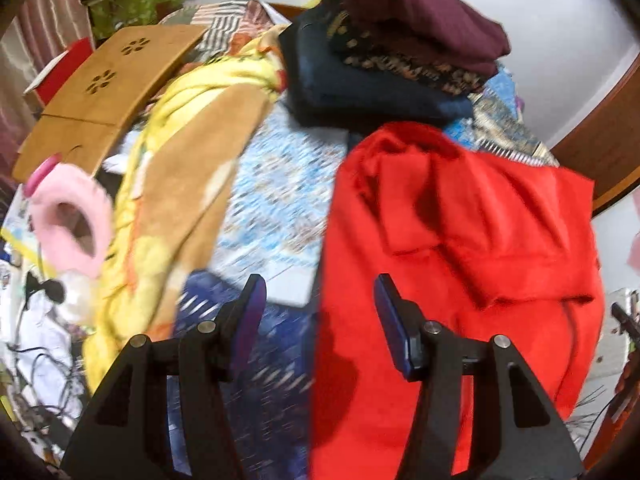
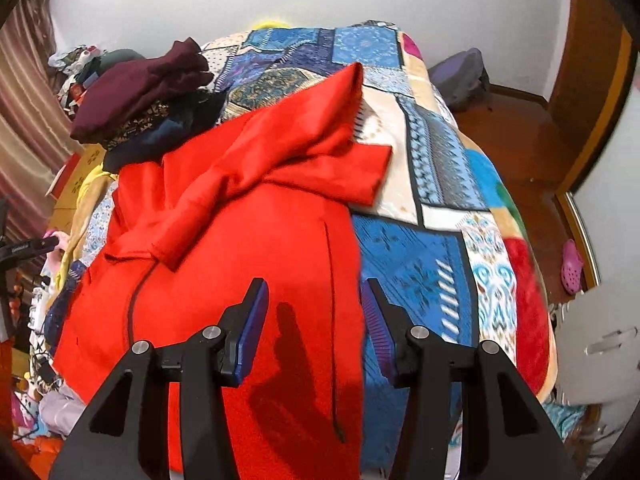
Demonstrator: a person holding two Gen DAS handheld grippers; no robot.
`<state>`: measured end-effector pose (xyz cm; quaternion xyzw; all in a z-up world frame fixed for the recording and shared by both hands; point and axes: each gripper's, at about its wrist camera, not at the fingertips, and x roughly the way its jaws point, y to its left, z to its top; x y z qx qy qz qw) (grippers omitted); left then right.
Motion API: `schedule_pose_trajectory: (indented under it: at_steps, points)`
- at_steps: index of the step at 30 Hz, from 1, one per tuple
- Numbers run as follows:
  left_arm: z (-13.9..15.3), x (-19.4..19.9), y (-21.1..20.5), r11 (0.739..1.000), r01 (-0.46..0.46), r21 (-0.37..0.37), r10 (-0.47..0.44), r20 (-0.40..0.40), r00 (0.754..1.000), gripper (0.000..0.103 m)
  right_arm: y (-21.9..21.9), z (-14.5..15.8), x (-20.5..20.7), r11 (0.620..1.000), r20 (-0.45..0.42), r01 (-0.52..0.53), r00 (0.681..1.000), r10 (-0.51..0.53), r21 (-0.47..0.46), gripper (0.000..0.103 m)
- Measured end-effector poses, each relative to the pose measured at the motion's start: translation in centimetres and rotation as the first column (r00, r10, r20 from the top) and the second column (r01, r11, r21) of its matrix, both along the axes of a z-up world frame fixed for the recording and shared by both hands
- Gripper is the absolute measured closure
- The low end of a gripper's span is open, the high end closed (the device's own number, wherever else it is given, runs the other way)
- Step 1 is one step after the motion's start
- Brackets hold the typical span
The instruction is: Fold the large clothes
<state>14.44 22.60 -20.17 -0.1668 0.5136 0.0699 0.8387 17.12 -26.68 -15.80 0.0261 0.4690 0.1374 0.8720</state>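
Lying spread on the patchwork bedspread, the red coat looks thick, soft and fairly heavy, likely to sag, so its long edges or the loose sleeve seem the best holds. Both the left gripper and right gripper hover over the coat, jaws apart, holding nothing. Beyond the coat, a stack of folded clothes crowds its far end

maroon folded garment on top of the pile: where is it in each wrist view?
Left wrist: maroon garment at top centre-right, atop a dark folded stack, beyond the red coat.
Right wrist: maroon garment at upper left, on the same stack, left of the red coat.
Shared landmark: the red coat, lying just in front of the stack in both views.
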Motion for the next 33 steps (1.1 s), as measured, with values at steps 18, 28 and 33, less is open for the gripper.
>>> schedule_pose_trajectory:
  at_steps: [18, 28, 33]
  points:
    - [-7.7, -4.1, -4.4, 0.990, 0.042, -0.134, -0.057, -0.111, 0.992, 0.038, -1.2, -4.0, -3.0, 0.994, -0.101, 0.076, 0.993, -0.067, 0.082, 0.044]
    - [-6.7, -3.9, -7.4, 0.973, 0.148, -0.179, -0.156, -0.033, 0.987, 0.040, -0.4, -4.3, -3.7, 0.984, -0.062, 0.080, 0.996, -0.071, 0.157, 0.045]
    - [-6.6, -3.0, -8.3, 0.949, 0.185, -0.254, -0.191, 0.001, 0.982, 0.074, 0.6, -3.9, -3.8, 0.981, -0.024, 0.039, 0.999, -0.035, 0.190, 0.074]
